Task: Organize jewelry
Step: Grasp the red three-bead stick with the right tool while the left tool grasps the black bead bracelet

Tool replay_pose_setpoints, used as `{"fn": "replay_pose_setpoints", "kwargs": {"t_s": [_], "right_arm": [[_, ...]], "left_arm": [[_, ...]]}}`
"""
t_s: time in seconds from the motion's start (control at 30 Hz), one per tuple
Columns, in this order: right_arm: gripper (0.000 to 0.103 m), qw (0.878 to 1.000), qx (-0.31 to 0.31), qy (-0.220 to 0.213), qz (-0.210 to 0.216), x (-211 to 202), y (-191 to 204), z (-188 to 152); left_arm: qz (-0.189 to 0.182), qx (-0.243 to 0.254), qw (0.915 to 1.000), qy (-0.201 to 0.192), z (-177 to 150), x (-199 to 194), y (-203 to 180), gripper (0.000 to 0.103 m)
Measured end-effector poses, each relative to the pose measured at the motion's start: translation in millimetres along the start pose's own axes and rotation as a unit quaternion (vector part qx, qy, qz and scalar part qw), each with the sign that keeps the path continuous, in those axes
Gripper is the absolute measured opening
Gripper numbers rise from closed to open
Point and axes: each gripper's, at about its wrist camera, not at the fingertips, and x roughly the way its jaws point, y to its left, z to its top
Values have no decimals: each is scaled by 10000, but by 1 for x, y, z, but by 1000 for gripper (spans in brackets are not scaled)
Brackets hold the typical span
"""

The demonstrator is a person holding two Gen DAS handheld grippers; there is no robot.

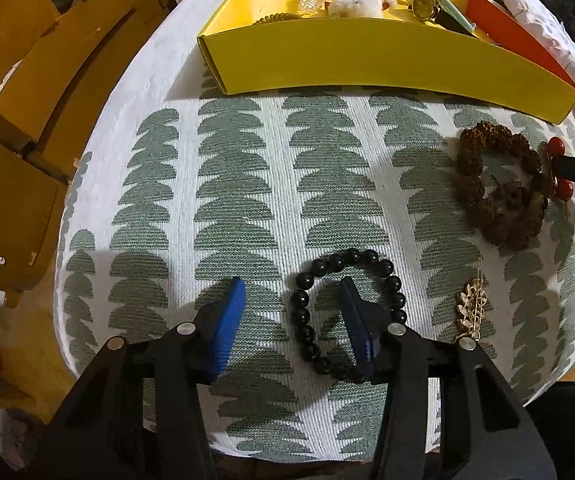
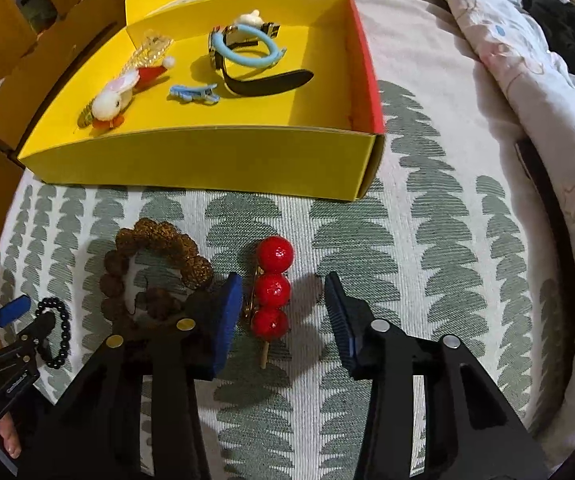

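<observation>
A black bead bracelet (image 1: 311, 320) lies on the patterned cloth. My left gripper (image 1: 292, 282) points down at it, open. Its right finger stands inside the ring and the ring's left side lies between the blue pads, untouched. A red three-ball pin (image 2: 273, 288) on a small stick lies between the pads of my right gripper (image 2: 281, 276), which is also open. The left pad is close beside the balls and the right pad stands apart. A brown knobbly bead bracelet (image 2: 155, 268) lies just left of it. A gold leaf brooch (image 1: 471, 308) rests right of the black bracelet.
A yellow box (image 2: 207, 160) with a red side stands at the far end of the cloth. It holds a watch (image 2: 247, 76), a blue ring, a blue clip and a rabbit clip. Brown cardboard boxes (image 1: 27, 120) stand to the left, and a rumpled blanket (image 2: 507, 40) lies to the right.
</observation>
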Motion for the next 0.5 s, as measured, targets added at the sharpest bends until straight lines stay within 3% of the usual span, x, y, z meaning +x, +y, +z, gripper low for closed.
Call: {"fn": "replay_pose_setpoints", "kwargs": {"t_s": [0.17, 0.27, 0.5], "right_arm": [[34, 9998, -91, 44, -177, 10, 4, -1], [27, 9997, -136, 28, -203, 10, 5, -2], [24, 9998, -149, 1, -144, 8, 3, -3]], "left_arm": [[64, 54, 10000, 0, -1, -3, -4, 48], [55, 36, 10000, 14, 1, -4, -4, 42], [-174, -72, 9998, 92, 7, -1, 10, 20]]}}
